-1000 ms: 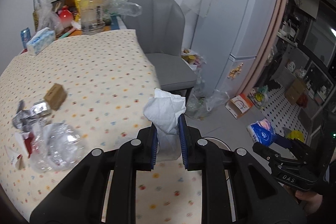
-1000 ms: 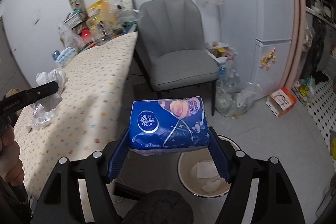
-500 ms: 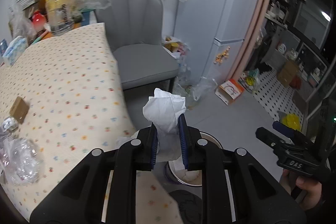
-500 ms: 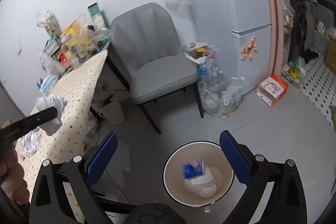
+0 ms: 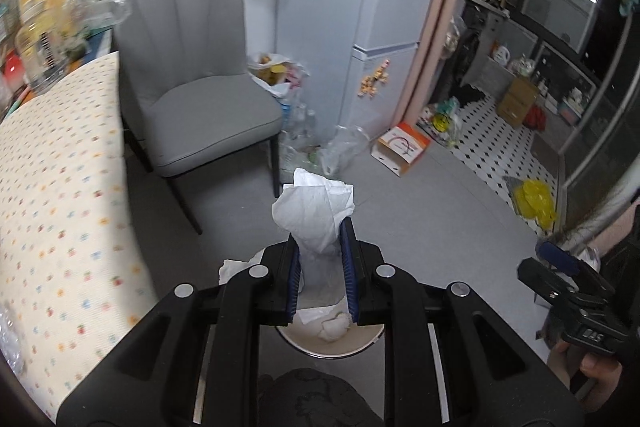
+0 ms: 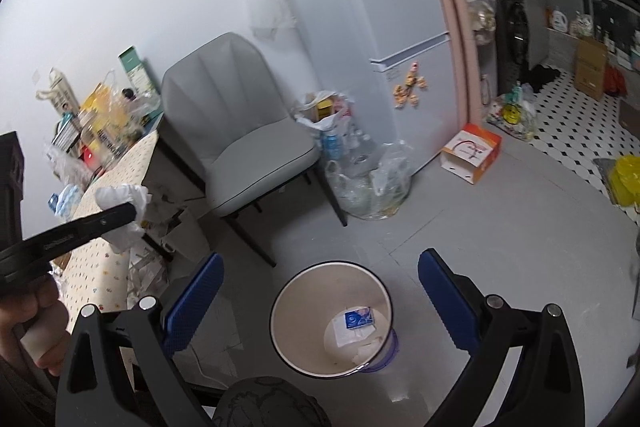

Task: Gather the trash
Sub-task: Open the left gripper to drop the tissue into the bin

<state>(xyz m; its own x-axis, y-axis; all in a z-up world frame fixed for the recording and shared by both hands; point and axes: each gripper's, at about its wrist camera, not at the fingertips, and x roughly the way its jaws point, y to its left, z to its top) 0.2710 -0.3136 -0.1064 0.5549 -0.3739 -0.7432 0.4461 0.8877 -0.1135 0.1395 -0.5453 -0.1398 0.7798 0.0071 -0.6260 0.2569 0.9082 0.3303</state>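
Note:
My left gripper is shut on a crumpled white tissue and hangs above the round white trash bin, most of which is hidden behind its fingers. In the right wrist view the same tissue shows at the left, over the table edge side of the bin. My right gripper stands wide open above the bin with nothing between its blue pads. Inside the bin lies a blue tissue pack among white paper scraps. The right gripper also shows at the right edge of the left wrist view.
A grey chair stands behind the bin, next to the table with the dotted cloth. Clear bags of bottles and an orange and white box sit by the white fridge. A yellow bag lies on the floor.
The right gripper opened and dropped the blue tissue pack into the bin. The left gripper carried the tissue off the table to above the bin.

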